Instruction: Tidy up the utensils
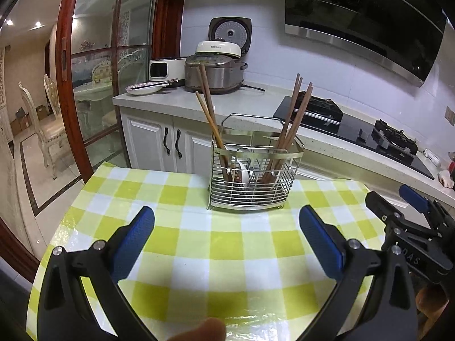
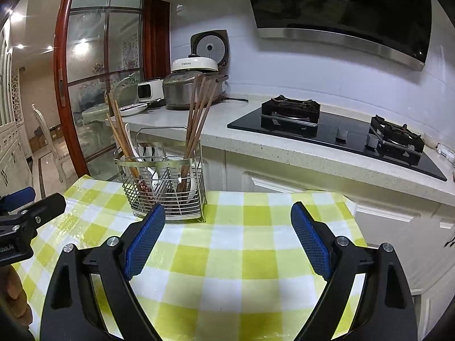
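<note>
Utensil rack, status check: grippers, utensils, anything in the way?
Left gripper and right gripper: jaws open, empty. Chopsticks and a white spoon stand in the wire rack. Checked tablecloth before it bare.

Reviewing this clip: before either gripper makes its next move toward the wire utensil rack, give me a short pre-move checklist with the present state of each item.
1. left gripper empty, fingers apart: ok.
2. right gripper empty, fingers apart: ok.
3. wire utensil rack standing upright on the checked tablecloth: ok.
4. Chopsticks sorted: one bundle leans in the left end, another bundle in the right end, all inside the rack: ok.
5. Loose utensils left on the tablecloth: none in view: ok.
6. White spoon in the rack, which compartment it sits in: cannot tell.
</note>
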Demonstrator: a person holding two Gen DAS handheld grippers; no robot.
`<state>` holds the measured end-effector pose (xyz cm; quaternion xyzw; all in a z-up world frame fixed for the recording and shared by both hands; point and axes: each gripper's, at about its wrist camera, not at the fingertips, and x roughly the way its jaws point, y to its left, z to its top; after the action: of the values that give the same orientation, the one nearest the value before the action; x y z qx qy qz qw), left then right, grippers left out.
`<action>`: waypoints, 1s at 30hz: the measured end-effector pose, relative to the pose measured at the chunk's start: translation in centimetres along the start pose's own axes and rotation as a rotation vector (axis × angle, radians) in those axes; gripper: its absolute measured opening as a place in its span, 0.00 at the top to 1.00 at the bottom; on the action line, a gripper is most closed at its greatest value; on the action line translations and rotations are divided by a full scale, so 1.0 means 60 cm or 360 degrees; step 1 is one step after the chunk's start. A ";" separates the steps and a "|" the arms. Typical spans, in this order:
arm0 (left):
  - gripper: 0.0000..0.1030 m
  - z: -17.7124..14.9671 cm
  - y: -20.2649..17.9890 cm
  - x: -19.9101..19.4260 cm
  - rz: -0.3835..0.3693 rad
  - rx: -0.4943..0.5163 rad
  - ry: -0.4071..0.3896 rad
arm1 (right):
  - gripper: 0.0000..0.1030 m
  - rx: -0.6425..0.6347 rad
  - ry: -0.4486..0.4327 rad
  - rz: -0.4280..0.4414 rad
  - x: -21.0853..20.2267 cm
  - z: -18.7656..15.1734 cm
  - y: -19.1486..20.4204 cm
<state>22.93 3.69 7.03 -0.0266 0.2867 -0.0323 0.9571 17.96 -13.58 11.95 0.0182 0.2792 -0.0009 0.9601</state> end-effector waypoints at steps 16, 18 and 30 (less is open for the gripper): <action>0.04 -0.003 0.005 0.003 -0.0003 -0.0007 0.0002 | 0.18 -0.0006 0.0008 0.0007 0.002 -0.001 0.002; 0.04 -0.004 0.005 0.003 -0.0002 -0.0007 0.0002 | 0.18 -0.0007 0.0009 0.0008 0.002 -0.001 0.002; 0.04 -0.004 0.006 0.003 -0.0002 -0.0006 0.0003 | 0.18 -0.0007 0.0011 0.0008 0.001 -0.002 0.002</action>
<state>22.98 4.00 6.70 -0.0286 0.2875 -0.0325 0.9568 17.98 -13.46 11.82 0.0168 0.2824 0.0022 0.9592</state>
